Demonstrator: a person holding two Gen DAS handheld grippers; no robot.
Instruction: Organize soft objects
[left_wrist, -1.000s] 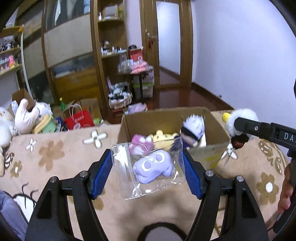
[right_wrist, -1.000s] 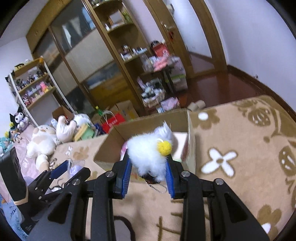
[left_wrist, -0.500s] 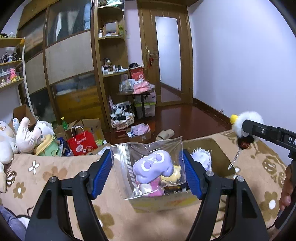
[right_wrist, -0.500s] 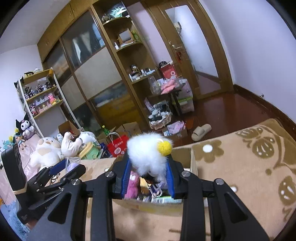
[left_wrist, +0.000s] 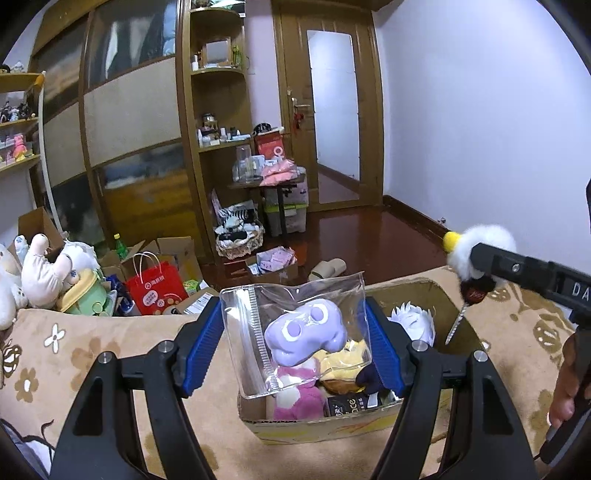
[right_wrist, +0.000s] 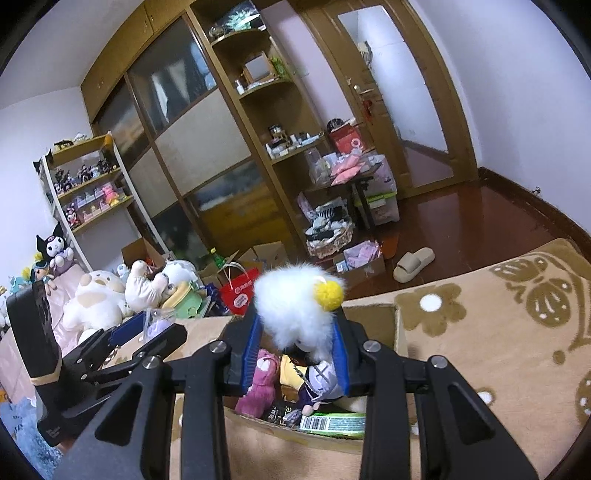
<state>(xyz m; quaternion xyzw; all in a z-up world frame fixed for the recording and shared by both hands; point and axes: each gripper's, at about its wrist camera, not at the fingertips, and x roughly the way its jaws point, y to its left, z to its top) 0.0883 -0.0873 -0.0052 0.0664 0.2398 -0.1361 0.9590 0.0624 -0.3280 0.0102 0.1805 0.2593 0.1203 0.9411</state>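
Both tools hang over the open cardboard box (left_wrist: 413, 291) on the flowered blanket (left_wrist: 92, 350), so this looks like the dropping-in step. The left gripper (left_wrist: 295, 347) is clamped on a clear bag (left_wrist: 295, 332) with a purple toy inside, the right gripper (right_wrist: 295, 354) on a white fluffy charm (right_wrist: 295, 306) (its chain dangling). Next, I'd guess, each must lower past the box's rim and let go onto the toys already inside.
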